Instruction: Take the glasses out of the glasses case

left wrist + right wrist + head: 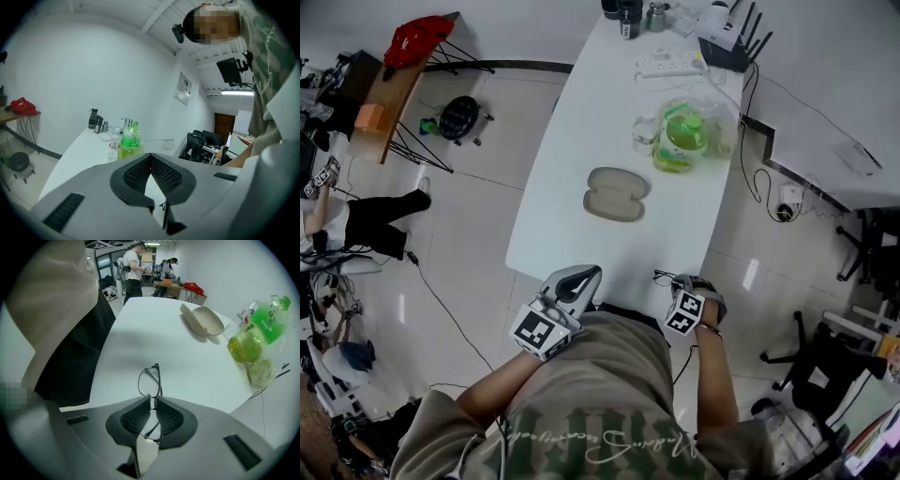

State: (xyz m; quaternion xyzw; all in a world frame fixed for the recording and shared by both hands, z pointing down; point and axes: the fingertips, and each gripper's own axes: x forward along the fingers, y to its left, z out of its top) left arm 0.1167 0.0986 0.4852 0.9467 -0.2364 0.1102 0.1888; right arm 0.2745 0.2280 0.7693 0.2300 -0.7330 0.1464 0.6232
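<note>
- Basically the take-out step looks done: the glasses (150, 380) are out of the glasses case (617, 194) and sit in the right hand-held gripper (152, 399).
- Right hand-held gripper: jaws pinched narrow on the glasses frame near the bridge. One lens sticks out past the tips at 12 o'clock in the right gripper view, the other lies back between the pads.
- In the head view this gripper hangs over the near edge of the worktop (581, 112), close to the person's torso, at about 5 o'clock from the case.
- Case: lies open on the worktop, lid tipped back, shell empty, well apart from both grippers.
- Left hand-held gripper (151, 157): jaw tips together, nothing between them. It is at about 7 o'clock from the case in the head view and idle by the look of it.
- A green bottle (682, 139) in a clear bag stands at roughly 1 o'clock from the case, not involved.
- Judged next move: bring the glasses forward over bare worktop, lower until the frame rests flat, then ease the jaws apart.
- This calls for a light touch: the frame is thin and the grip is near the lenses, so a twist or a drop from height could bend it or scuff a lens.
- The set-down spot should stay clear of the case and the worktop edge.
</note>
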